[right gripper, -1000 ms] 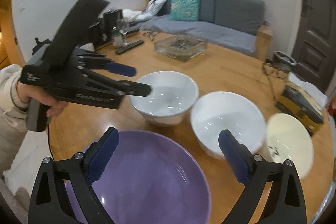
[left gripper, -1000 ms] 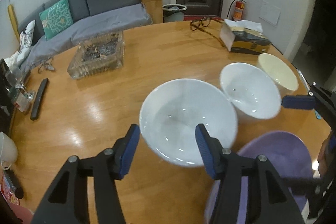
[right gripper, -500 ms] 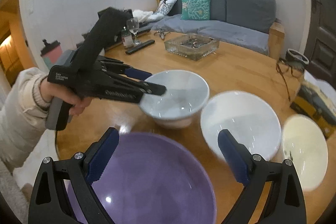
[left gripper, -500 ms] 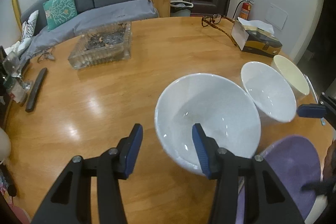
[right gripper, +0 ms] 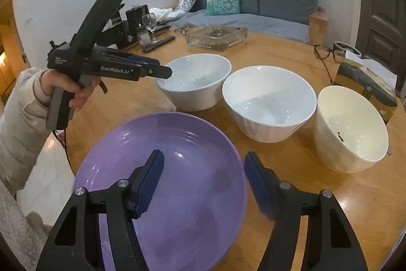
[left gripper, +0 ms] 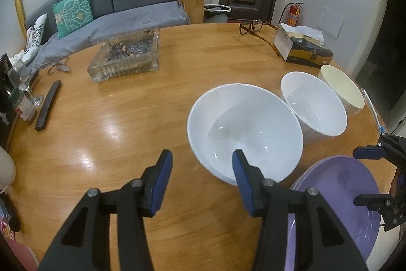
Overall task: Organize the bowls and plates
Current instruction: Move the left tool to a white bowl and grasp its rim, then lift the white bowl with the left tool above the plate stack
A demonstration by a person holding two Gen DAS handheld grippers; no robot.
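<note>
Your left gripper (left gripper: 201,179) hangs over the near rim of the large white bowl (left gripper: 244,130), its jaws partly apart: the right finger sits inside the bowl, the left finger outside over bare wood, and the rim runs between them without either pad pressing on it. Your right gripper (right gripper: 203,186) has just been closing its jaws, and they now stand about half apart astride the right rim of the purple plate (right gripper: 162,184), one finger over the plate's hollow, the other outside the edge; the pads are not on the rim, so nothing is held. The plate lies at the near edge of the round wooden table (left gripper: 127,118), nearest to you, and it is empty. Behind it three bowls stand in a row: the large white bowl on the left, a second white bowl (right gripper: 269,103) in the middle, close beside the first, and a cream bowl (right gripper: 352,128) on the right with a few small dark specks inside. Both white bowls show only glare. Further back, a glass ashtray (left gripper: 125,55) holds dark ash and stubs, and a tissue box (left gripper: 302,47) with paper poking out stands at the far right, with a pair of glasses (left gripper: 253,26) beside it.
</note>
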